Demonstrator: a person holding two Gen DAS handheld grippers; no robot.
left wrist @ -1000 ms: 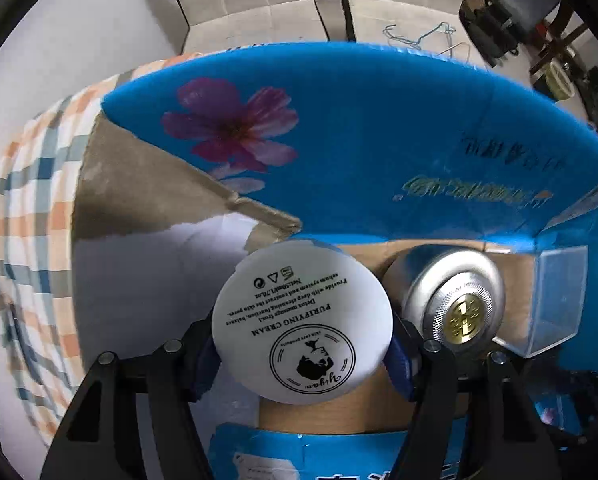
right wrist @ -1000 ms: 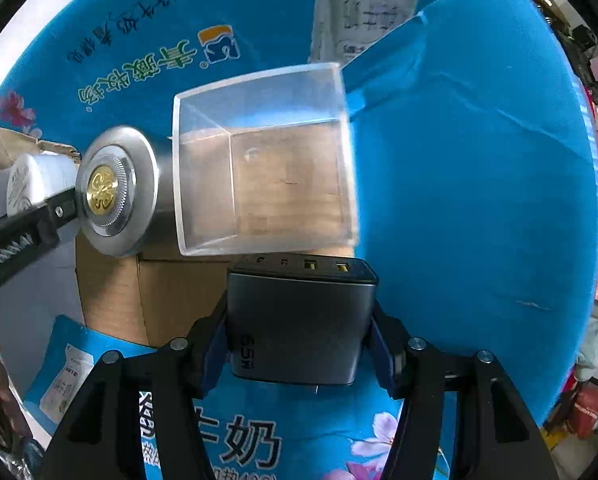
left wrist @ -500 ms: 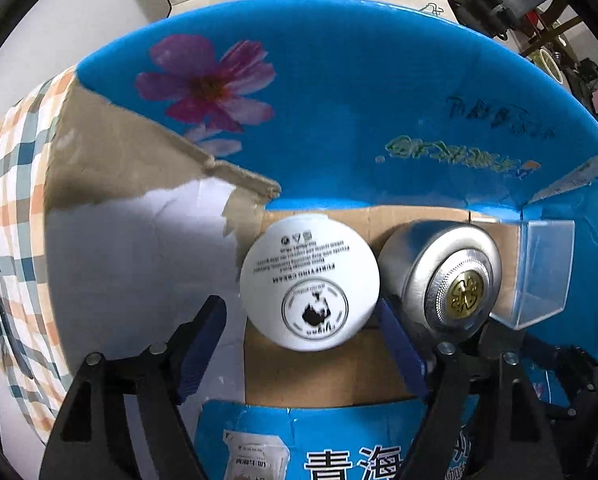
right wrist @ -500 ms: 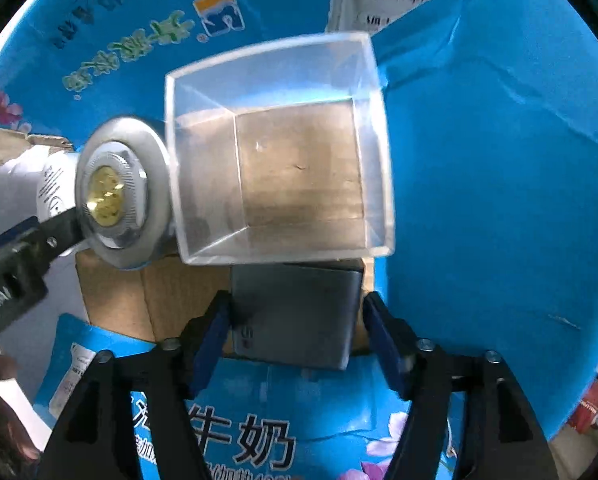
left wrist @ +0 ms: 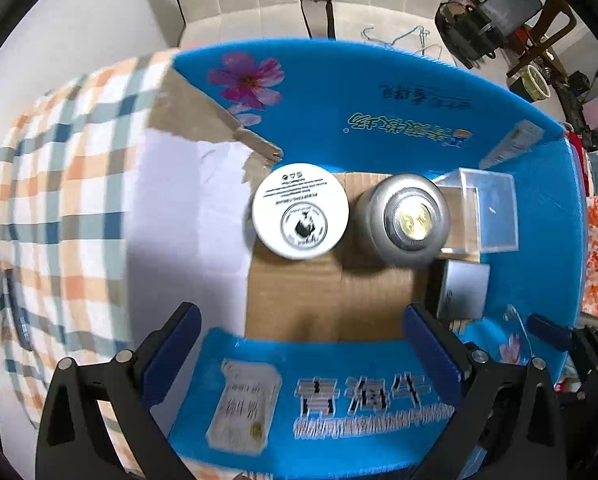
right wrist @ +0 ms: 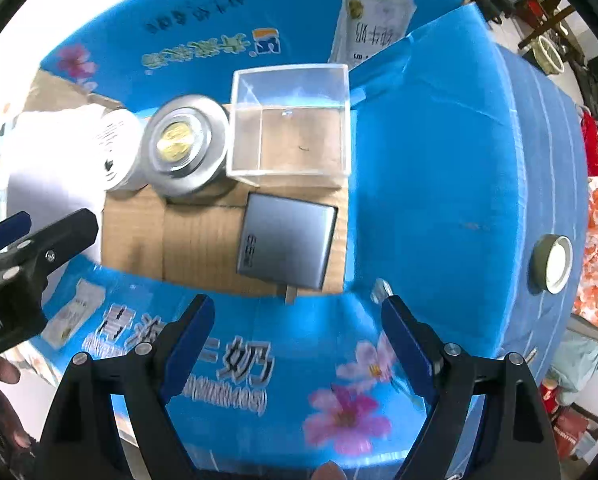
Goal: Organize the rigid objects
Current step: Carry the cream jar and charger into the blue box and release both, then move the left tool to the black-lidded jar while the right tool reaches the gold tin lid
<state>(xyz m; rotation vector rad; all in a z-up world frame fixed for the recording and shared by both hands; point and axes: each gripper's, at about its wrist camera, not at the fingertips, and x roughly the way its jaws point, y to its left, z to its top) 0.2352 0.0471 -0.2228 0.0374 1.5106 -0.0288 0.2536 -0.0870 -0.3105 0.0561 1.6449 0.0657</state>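
both tools let go and backed off, left tool (left wrist: pixel 299 344) and right tool (right wrist: pixel 299 332) spread empty; cream jar (left wrist: pixel 300 211) and charger (right wrist: pixel 287 245) now sit in the box (right wrist: pixel 459 160), so those two look sorted

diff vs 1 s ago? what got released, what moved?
Both grippers let go and pulled back up out of the box. The left gripper released the white jar, now standing on the box floor; the right gripper released the grey charger, now lying flat in front of the clear container. Silver can and clear container stayed put.
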